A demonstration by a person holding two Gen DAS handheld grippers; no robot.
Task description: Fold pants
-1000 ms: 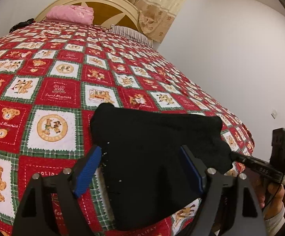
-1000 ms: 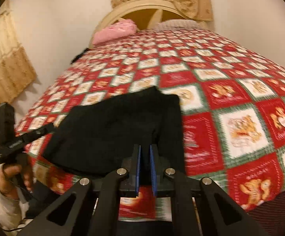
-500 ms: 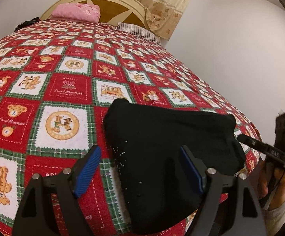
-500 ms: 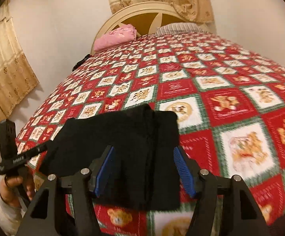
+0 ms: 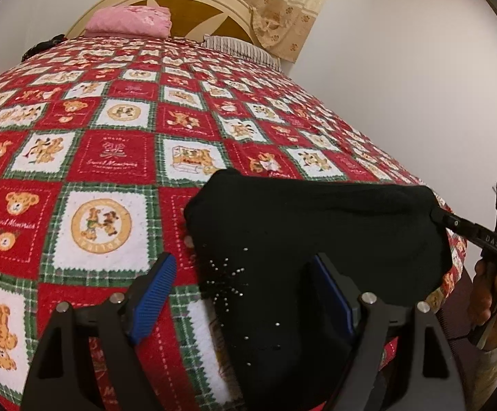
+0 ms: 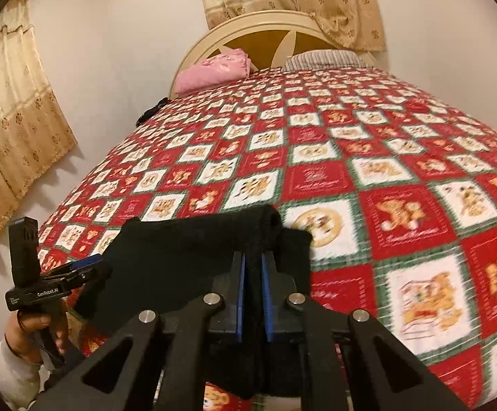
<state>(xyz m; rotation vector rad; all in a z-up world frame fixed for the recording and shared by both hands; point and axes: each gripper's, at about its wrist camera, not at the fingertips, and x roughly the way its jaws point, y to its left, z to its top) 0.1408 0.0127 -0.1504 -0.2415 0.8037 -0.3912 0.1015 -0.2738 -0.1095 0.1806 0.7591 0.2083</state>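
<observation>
Pants (image 5: 317, 239) lie as a compact black bundle near the foot edge of the bed (image 5: 118, 161), towards its right corner in the left wrist view; part of the cloth seems to droop over that edge. Judging by the short, thick shape, most folds look done: no legs trail out, and a rolled fold line runs along the far side. What's left is prob. one last fold or a tidy-up, since the near edges are uneven & one flap sticks out past the roll in the right wrist view.

Left claw (image 5: 245, 294) is spread wide, blue pads either side of the bundle's near part, gripping nothing. In the right wrist view its tips seem to touch the bundle's left corner, but that view doesn't settle contact.

Right claw (image 6: 251, 291) is narrowed down on the pants (image 6: 193, 250), a strip of black cloth pinched between its blue pads at the bundle's near right edge. Right view is a bit blurred.

Materials: pants are soft matte knit, thick & limp, w/ a scatter of tiny shiny beads or studs near the left claw. Bed cover is a fuzzy quilted-looking blanket, red & white squares w/ teddy-bear prints, green check borders. Claw pads are ribbed blue, rubbery-looking; arms are hard black plastic w/ metal screws.
</observation>
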